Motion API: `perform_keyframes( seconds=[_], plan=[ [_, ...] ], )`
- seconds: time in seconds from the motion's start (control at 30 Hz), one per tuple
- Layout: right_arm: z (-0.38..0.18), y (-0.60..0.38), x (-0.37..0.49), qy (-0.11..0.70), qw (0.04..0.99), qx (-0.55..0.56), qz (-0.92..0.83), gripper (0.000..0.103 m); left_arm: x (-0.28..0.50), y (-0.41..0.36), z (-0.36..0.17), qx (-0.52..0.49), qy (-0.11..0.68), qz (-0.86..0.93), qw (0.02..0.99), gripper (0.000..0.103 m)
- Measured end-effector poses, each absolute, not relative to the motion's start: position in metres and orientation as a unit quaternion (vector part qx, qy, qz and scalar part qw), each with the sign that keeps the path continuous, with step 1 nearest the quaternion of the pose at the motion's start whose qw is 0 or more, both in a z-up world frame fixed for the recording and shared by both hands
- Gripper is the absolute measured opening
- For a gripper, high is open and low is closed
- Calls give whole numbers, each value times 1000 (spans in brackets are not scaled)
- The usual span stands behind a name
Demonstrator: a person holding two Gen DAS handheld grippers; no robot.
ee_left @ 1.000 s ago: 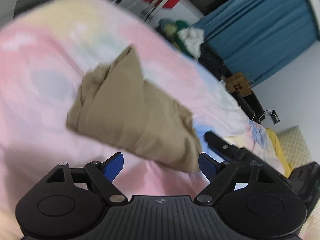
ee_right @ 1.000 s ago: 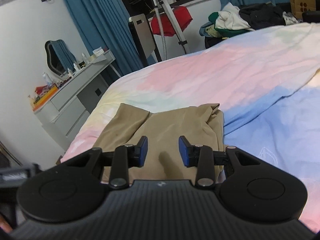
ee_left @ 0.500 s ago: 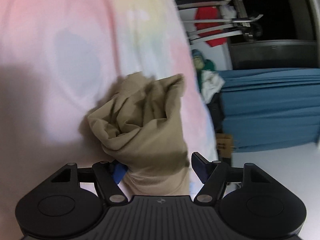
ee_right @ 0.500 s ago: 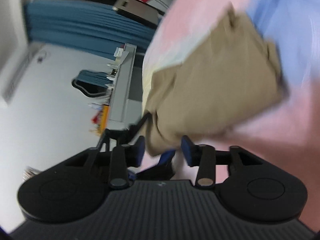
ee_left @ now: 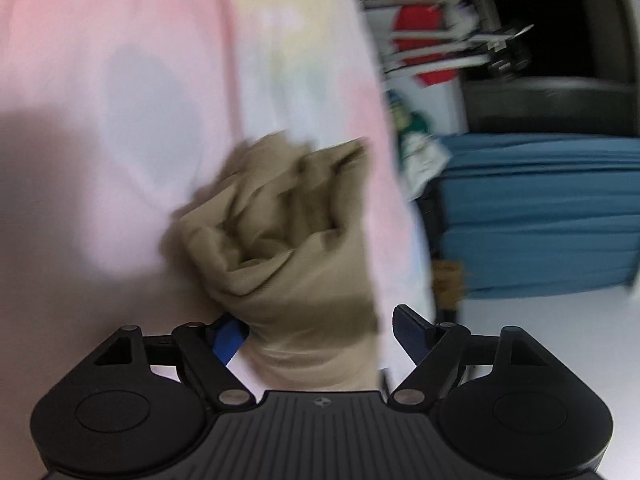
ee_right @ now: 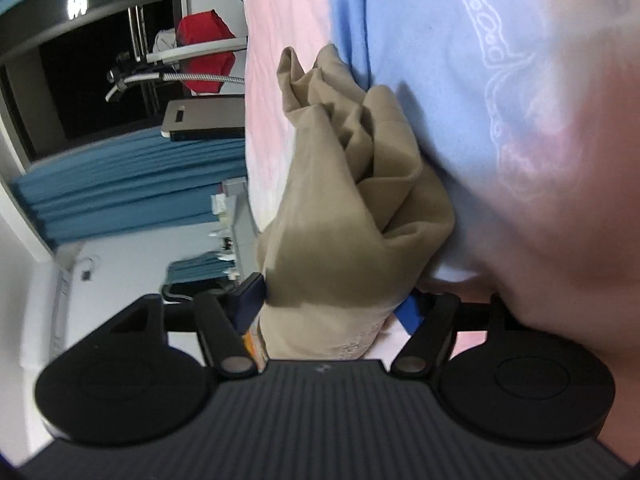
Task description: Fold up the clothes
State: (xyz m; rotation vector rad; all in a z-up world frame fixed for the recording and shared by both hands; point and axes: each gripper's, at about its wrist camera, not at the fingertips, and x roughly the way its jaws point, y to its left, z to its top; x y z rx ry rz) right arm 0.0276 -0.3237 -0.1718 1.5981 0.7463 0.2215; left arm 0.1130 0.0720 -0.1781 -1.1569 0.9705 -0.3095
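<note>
A tan garment [ee_left: 288, 256] is bunched up between the fingers of my left gripper [ee_left: 318, 330], whose jaws stand wide apart around it; the blue pads [ee_left: 228, 336] flank the cloth. The same tan garment [ee_right: 344, 216] fills the gap of my right gripper [ee_right: 334, 304], whose jaws also stand apart around the cloth. Both views are rolled sideways. The garment hangs crumpled in front of the pastel bedspread [ee_left: 120, 120].
The bed cover shows pink and blue patches [ee_right: 500, 80]. Blue curtains [ee_left: 540, 216], a clothes rack with a red item [ee_left: 424, 36] and a clothes pile [ee_left: 416, 140] stand beyond the bed. A dresser [ee_right: 232, 216] is by the wall.
The garment went from lying folded flat on the bed to bunched and lifted between both grippers. Both grippers rolled sideways and moved onto the cloth.
</note>
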Motion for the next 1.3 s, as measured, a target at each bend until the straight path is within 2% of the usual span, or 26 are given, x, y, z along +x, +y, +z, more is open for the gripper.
perform_keyframes(
  seconds=[0.2, 0.27, 0.3, 0.37, 0.47, 0.83, 1.03, 1.3],
  plan=[
    [-165, -325, 26, 333, 666, 661, 94, 47, 123, 81, -194, -553, 444, -128, 694, 76],
    [-163, -328, 25, 332, 678, 649, 97, 42, 125, 83, -195, -554, 438, -128, 696, 68],
    [-161, -327, 24, 331, 681, 646, 98, 42, 125, 84, -194, -554, 436, -128, 698, 66],
    [-157, -326, 22, 328, 689, 639, 100, 39, 126, 86, -191, -552, 434, -130, 700, 56],
    [-146, -324, 17, 322, 700, 629, 105, 38, 126, 90, -184, -540, 433, -134, 709, 49],
    [-96, -337, -52, 264, 697, 659, 104, 37, 81, 88, -129, -535, 435, -203, 695, 44],
    [-49, -395, -69, 224, 713, 658, 88, 37, 99, 10, -72, -505, 443, -243, 699, 44],
    [-1, -545, -12, 174, 749, 639, 4, 37, 188, -175, -43, -495, 483, -278, 667, 44]
  ],
)
